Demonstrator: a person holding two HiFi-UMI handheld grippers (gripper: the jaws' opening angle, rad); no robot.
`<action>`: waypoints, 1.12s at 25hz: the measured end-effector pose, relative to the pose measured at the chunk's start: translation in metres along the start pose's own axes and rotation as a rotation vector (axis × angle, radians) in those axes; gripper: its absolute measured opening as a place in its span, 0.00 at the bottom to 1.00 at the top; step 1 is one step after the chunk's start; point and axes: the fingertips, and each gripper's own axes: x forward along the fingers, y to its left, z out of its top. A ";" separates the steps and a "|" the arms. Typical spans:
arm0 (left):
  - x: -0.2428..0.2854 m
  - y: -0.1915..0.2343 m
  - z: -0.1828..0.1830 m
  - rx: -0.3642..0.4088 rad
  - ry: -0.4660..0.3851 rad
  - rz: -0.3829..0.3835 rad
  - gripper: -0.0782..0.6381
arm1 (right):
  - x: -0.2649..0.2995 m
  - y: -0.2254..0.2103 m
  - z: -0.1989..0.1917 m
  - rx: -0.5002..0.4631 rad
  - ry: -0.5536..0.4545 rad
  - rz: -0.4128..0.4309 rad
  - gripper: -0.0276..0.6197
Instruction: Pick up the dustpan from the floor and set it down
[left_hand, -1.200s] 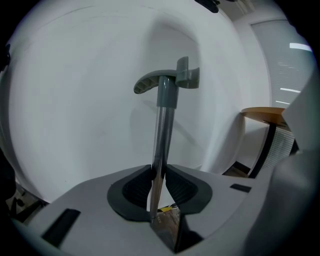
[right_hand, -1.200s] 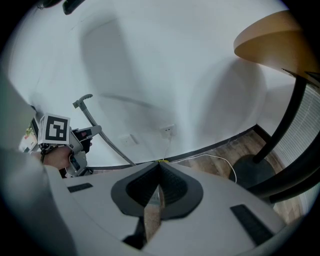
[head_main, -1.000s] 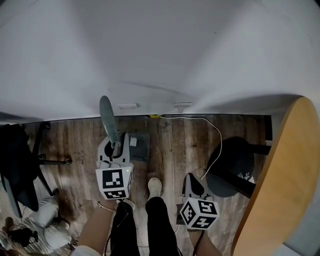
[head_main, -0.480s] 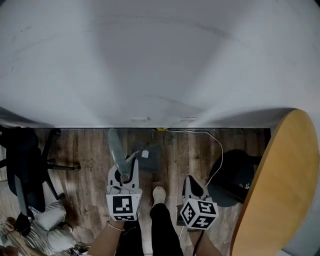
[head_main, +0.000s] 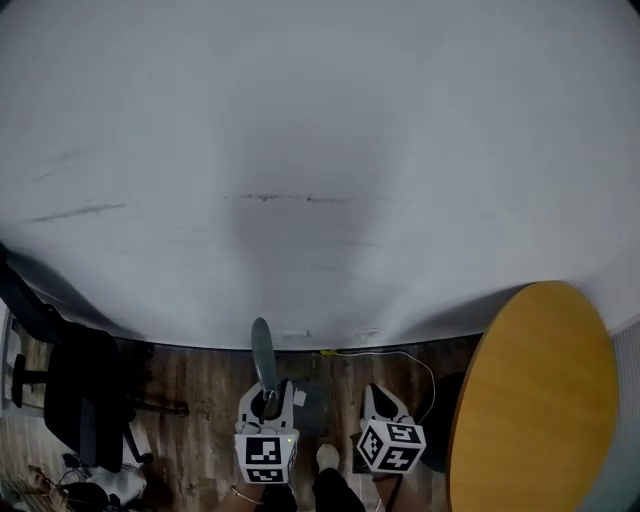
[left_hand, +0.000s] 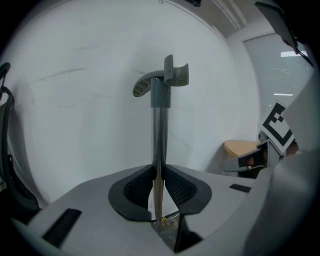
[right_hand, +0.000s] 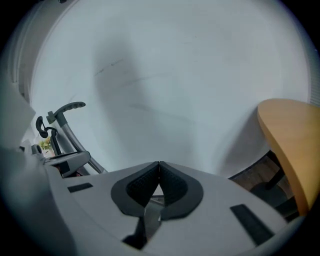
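Observation:
The dustpan's long grey handle (left_hand: 160, 132) stands upright, with a hooked grip (left_hand: 167, 77) at its top. My left gripper (left_hand: 159, 186) is shut on the lower part of the pole. In the head view the left gripper (head_main: 266, 404) is bottom centre, and the handle (head_main: 262, 352) sticks up from it against the wall. The dark pan (head_main: 312, 398) hangs just to its right, dim and partly hidden. My right gripper (right_hand: 159, 176) has its pads touching and nothing between them. It hovers beside the left one (head_main: 376, 396). The handle (right_hand: 69, 108) also shows at left in the right gripper view.
A white wall (head_main: 320, 180) fills most of the view ahead. A round wooden table (head_main: 530, 390) stands at right with a black base (head_main: 447, 400) below it. A black office chair (head_main: 85, 410) is at left. A white cable (head_main: 400, 356) runs over the wood floor.
Both grippers have risen well above the floor, and the dustpan has come up with the left one. The head view has tilted up, so the wall fills more of it.

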 end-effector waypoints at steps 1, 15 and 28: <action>-0.005 0.001 0.016 0.010 -0.017 0.002 0.23 | -0.004 0.008 0.018 -0.009 -0.033 0.009 0.09; -0.085 0.042 0.191 0.005 -0.212 0.021 0.23 | -0.091 0.122 0.197 -0.140 -0.339 0.158 0.09; -0.117 0.084 0.181 0.015 -0.209 0.135 0.23 | -0.082 0.158 0.190 -0.204 -0.290 0.235 0.09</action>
